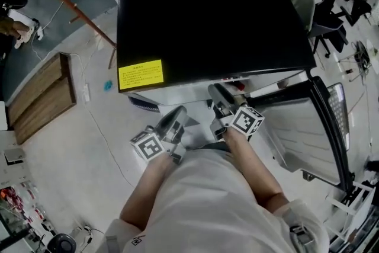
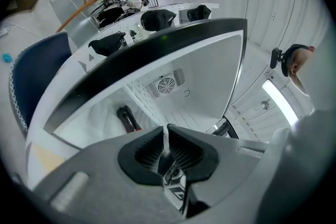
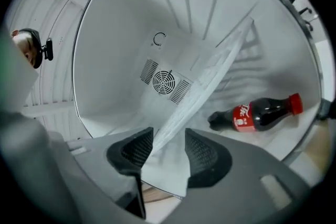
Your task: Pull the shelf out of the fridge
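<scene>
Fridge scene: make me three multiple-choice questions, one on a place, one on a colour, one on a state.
1. Where is the bottle?
A. On the room's floor.
B. Lying inside the fridge.
C. On top of the fridge.
2. What colour is its cap?
A. Blue.
B. White.
C. Red.
3. How do the right hand-held gripper's jaws stand?
A. Apart, with the shelf between them.
B. Shut on the bottle.
C. Shut on nothing.
Answers: 1 B, it lies on its side in there; 2 C, the right gripper view shows a red cap; 3 A, the pads stand apart around the shelf's edge.

Pale floor (image 1: 59,151), wooden panel (image 1: 38,98), black chairs (image 1: 329,23)
</scene>
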`<move>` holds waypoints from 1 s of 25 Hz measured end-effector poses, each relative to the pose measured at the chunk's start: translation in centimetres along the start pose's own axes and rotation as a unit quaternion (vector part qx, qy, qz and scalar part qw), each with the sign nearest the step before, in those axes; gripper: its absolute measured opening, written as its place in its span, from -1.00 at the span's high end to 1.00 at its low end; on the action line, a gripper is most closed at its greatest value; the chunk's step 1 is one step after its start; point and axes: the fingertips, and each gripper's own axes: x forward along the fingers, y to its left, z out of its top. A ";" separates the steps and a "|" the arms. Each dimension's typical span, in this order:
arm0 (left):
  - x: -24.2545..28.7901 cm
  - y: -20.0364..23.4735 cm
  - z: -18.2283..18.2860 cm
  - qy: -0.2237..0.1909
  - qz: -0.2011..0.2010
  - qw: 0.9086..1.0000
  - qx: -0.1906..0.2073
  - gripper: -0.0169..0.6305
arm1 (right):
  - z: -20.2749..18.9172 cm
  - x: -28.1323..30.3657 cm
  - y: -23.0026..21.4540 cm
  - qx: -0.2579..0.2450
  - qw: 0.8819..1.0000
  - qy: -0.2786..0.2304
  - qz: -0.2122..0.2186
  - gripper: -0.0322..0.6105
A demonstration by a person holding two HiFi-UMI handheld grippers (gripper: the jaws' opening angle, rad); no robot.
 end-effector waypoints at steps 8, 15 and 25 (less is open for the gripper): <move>-3.4 1.3 0.9 -0.022 0.044 0.999 -0.003 0.90 | 0.5 3.3 -0.1 0.042 0.999 -0.019 0.016 0.33; -5.2 2.0 1.4 -0.045 0.060 0.997 -0.009 0.90 | 1.3 5.6 -0.3 0.031 0.999 -0.028 0.015 0.43; -7.5 1.9 1.4 -0.067 0.069 0.995 -0.014 0.90 | 1.3 5.2 -2.2 0.129 0.990 -0.053 -0.019 0.69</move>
